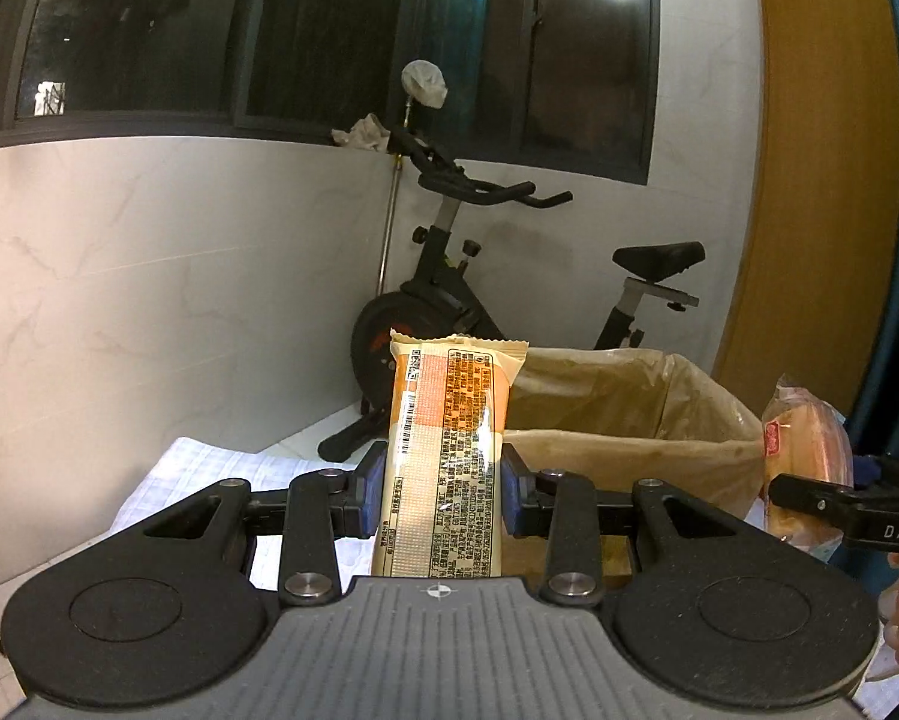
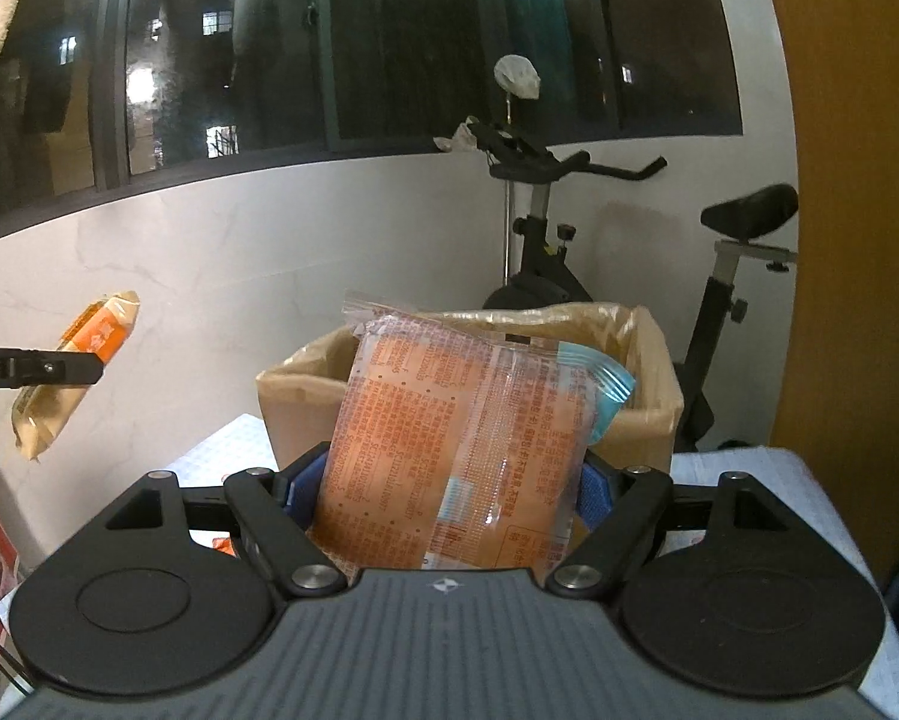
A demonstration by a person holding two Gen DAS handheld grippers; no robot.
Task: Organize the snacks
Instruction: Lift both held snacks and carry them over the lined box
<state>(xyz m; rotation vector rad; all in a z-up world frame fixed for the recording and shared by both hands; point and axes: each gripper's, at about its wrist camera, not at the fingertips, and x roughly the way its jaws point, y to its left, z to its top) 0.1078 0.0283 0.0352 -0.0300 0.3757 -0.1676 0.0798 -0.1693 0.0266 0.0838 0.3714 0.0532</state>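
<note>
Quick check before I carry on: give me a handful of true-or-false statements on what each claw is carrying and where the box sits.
1. The left claw is shut on a narrow yellow-orange snack packet. True.
2. The right claw is empty. False: it grips a wide orange-printed clear snack bag.
3. The lined cardboard box already holds both snacks. False: both are held in the claws, in front of the box in each claw's view.
4. An exercise bike stands behind the box by the wall. True.
5. The narrow packet is held crosswise. False: it points lengthwise away from the claw.
</note>
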